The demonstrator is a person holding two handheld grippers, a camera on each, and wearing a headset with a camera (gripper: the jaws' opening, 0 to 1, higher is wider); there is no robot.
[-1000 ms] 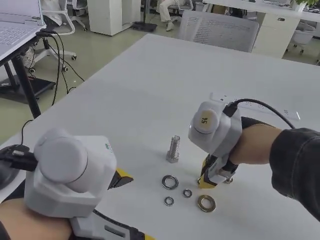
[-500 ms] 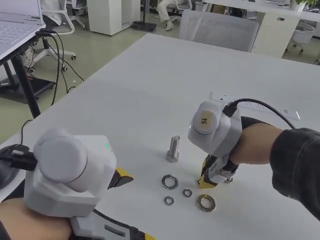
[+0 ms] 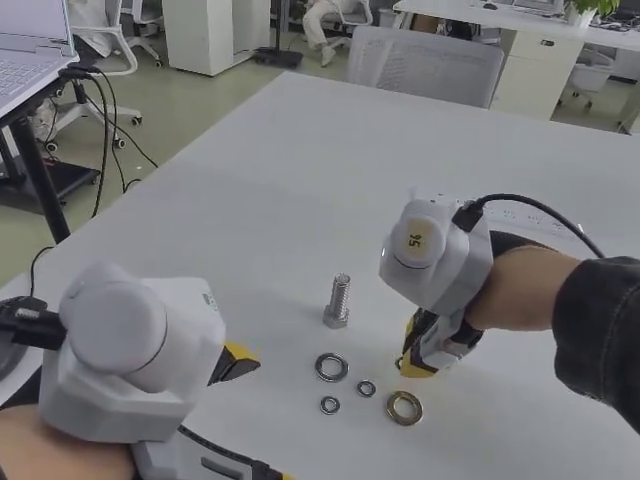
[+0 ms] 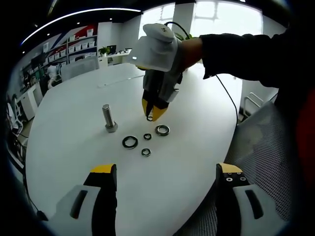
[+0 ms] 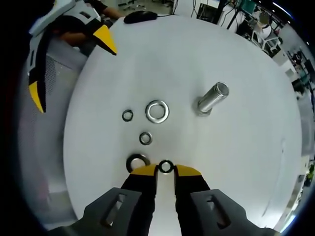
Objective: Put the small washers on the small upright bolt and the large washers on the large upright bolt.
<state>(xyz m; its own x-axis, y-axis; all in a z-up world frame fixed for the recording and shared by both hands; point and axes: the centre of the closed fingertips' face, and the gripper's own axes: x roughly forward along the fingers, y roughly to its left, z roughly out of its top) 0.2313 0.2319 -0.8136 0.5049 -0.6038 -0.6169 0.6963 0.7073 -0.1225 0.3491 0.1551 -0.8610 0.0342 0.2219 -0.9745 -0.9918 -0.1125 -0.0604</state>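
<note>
Small washer [image 5: 166, 166]: clamped between the tips of the right gripper [image 5: 166, 172], jaws closed on its rim. Whether it is clear of the table [image 3: 300, 170] I cannot tell. Left gripper [image 4: 166, 169]: jaws spread wide, nothing between them, hovering well short of the parts.

Step in hand, as I judge it: one small washer gripped, carry to the bolt not yet done. One upright bolt [image 5: 212, 98] is seen, ahead of the right jaws and off to their right, well apart, with no washer on it. Whether it is the small or the large one I cannot tell. The next move calls for checking the fit, then a lift above the bolt top, hole centred over it, and release.

Loose stock:
- A large washer [image 5: 138, 160] lies just beside the left tip of the right jaws.
- A second small washer [image 5: 145, 138] lies just ahead of the tips.
- Further ahead lie the other large washer [image 5: 157, 111] and a third small washer [image 5: 127, 115].

Room: the table is bare between the right jaws and the bolt, so the path looks free. The table edge lies close behind the left gripper. The right jaws work well inside it.
</note>
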